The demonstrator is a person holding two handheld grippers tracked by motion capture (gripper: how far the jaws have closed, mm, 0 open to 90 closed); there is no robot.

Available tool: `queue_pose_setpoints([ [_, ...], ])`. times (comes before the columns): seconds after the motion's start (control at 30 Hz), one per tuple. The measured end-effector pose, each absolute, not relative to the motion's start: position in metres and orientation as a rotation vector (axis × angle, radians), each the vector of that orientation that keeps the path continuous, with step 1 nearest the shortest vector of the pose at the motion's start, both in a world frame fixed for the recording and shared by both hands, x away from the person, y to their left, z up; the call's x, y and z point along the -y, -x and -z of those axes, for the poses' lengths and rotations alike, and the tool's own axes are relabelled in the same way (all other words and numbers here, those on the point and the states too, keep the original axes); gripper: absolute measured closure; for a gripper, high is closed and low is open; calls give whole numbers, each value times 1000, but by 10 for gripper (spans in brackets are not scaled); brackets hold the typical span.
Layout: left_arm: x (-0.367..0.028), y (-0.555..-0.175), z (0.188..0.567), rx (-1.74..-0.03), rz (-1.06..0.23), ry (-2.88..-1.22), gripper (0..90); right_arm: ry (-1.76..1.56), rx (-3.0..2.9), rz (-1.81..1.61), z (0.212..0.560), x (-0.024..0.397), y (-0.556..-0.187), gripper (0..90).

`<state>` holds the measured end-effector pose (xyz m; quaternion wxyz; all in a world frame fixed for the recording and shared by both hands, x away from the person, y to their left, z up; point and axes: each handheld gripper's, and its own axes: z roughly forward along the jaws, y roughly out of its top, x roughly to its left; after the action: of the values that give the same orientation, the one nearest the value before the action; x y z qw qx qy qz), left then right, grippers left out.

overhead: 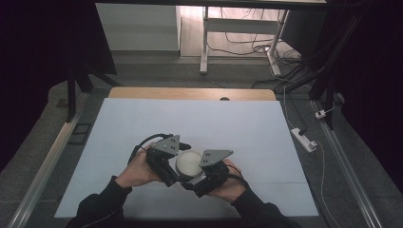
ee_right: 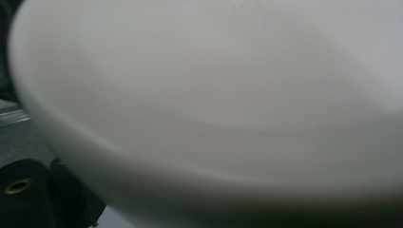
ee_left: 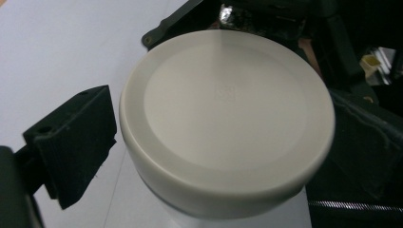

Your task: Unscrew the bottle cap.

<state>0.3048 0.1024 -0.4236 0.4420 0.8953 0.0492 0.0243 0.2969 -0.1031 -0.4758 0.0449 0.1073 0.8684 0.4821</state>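
Note:
A white round jar with a flat pale lid is held between both grippers near the front middle of the table. My left gripper comes in from the left. In the left gripper view its jaws flank the jar, the left finger touching the lid's rim and the right one pressed behind it. My right gripper meets the jar from the right. In the right gripper view the blurred jar sits very close, with one black finger at lower left and the other hidden.
A white sheet covers the table, with a wooden strip along the far edge. A power strip and cables lie on the floor to the right. White desk legs stand beyond the table.

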Motion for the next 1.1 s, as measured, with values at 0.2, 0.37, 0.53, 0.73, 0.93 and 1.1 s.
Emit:
queue_pose_setpoints([
  [0.2, -101, -302, 425, -45, -36, -2226, 72, -249, -2681, -1459, 476, 100, -291, 67],
  [0.37, -99, -303, 427, -126, -57, -2217, 77, -305, -2663, -1429, 477, 101, -294, 67],
  [0.53, -93, -304, 429, -241, -114, -2220, 78, -399, -2632, -1385, 479, 101, -298, 67],
  [0.73, -84, -303, 430, -400, -194, -2207, 79, -492, -2594, -1345, 480, 102, -302, 67],
  [0.93, -77, -300, 432, -490, -257, -2197, 80, -556, -2568, -1306, 482, 102, -305, 67],
  [1.1, -77, -300, 431, -494, -264, -2195, 80, -569, -2571, -1302, 483, 102, -306, 67],
])
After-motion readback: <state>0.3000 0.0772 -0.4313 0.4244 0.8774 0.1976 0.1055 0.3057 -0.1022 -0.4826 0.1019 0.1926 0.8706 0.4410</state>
